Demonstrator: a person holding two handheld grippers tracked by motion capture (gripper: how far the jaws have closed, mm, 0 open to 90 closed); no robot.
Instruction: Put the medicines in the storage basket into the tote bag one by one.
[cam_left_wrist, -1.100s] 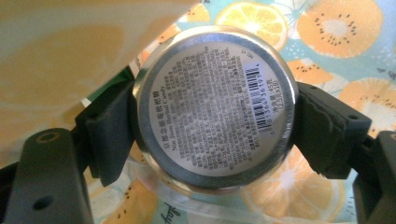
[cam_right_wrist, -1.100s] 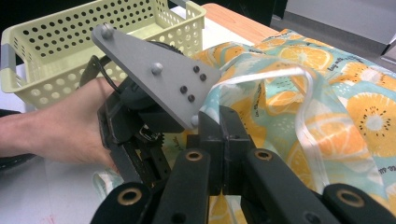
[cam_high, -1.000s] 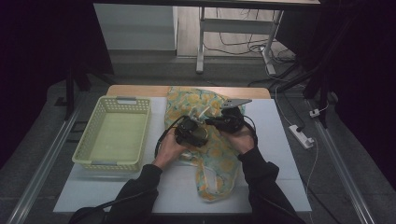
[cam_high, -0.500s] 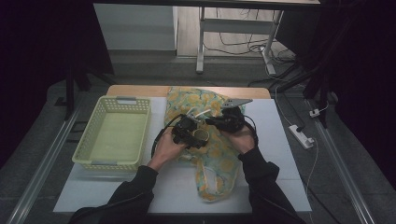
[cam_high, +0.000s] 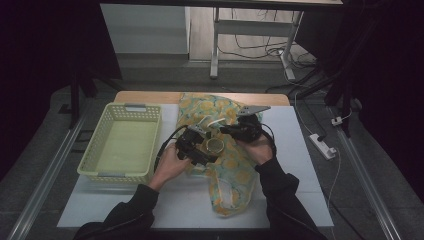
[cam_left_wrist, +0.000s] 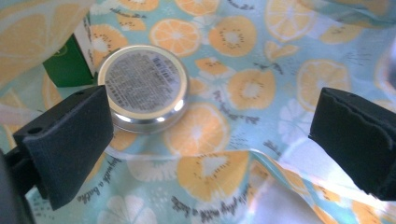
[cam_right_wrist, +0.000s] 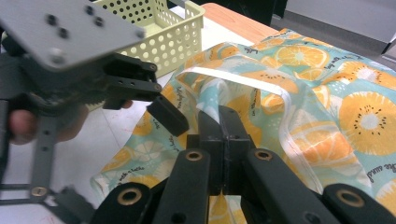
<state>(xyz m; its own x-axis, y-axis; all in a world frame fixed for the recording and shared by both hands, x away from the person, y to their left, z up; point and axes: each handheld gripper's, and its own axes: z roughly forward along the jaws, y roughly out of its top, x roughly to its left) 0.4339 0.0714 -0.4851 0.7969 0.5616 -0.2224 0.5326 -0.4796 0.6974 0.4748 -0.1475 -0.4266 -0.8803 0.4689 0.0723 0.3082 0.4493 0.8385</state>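
Here, bag (cam_right_wrist: 299, 88) edge is clamped by right hand-held gripper (cam_right_wrist: 219, 116); left hand-held gripper (cam_left_wrist: 210, 135) is held wide open beside tin (cam_left_wrist: 142, 86) inside bag.

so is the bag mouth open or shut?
Open: the right gripper pinches the bag edge up, and the round tin lies inside past the left gripper.

both grippers (cam_high: 204, 141) (cam_high: 227, 131) over fruit-print bag (cam_high: 231, 165) beside basket (cam_high: 122, 145)

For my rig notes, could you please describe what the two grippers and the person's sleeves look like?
Both grippers are black. The left gripper has blocky, foam-like pads. The right gripper has slim jaws on linkage bars with brass-coloured pivots and carries a grey plate. Black cables trail away. Sleeves are dark.
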